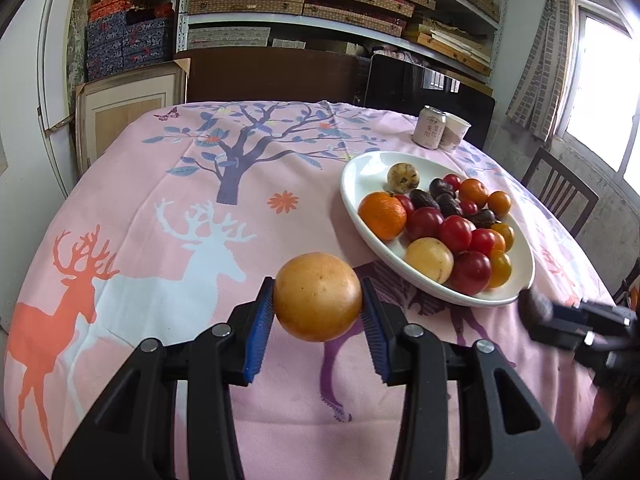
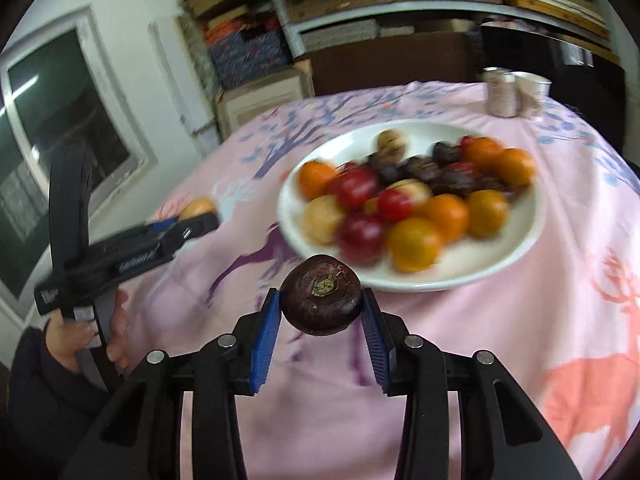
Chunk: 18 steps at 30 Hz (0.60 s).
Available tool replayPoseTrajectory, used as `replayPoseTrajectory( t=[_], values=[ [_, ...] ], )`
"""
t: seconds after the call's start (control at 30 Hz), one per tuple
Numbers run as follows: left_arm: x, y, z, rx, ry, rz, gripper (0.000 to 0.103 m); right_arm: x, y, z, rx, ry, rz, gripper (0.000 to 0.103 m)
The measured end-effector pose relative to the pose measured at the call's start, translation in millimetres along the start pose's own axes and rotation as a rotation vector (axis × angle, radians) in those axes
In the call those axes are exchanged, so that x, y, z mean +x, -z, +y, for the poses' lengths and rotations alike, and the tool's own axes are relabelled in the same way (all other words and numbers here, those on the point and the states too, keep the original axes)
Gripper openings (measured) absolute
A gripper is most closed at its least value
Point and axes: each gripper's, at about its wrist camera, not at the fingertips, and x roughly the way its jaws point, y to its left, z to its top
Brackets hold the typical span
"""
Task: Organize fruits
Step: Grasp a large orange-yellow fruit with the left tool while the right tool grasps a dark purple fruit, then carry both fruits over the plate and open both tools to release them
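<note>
Blur smears plate [image 2: 532,236] fruit behind right tongs' [image 2: 322,312] dark fruit [image 2: 322,300].

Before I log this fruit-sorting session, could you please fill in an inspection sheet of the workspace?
Surface: table under pink deer-and-tree tablecloth.
Job's things: white oval plate heaped with red, orange, yellow and dark fruits; round yellow-orange fruit and dark purple-brown round fruit off the plate, held in the grippers.
Clutter: pale drink can touching white paper cup at the far edge.
Grippers: left gripper shut on the yellow-orange fruit; right gripper shut on the dark fruit.
Cables: nothing seen.
Surroundings: shelves of stacked boxes, wooden chair, window.
</note>
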Motion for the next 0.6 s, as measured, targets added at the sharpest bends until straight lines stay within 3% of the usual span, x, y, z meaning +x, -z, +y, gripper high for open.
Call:
replayPoseTrajectory(
  t=[0.23,0.43,0.6],
  values=[
    [-6,-17,-36,0.058,0.047,-0.03,0.041,-31,-32,-64,0.053,0.068,-0.138,0.041],
    [21,-58,-73,0.069,0.103,-0.014,0.041,1,-68,-71,0.021,0.066,-0.15,0.041],
    [66,-79,-91,0.041,0.122,0.057,0.041,29,-83,-61,-0.057,0.12,-0.209,0.042]
  ],
)
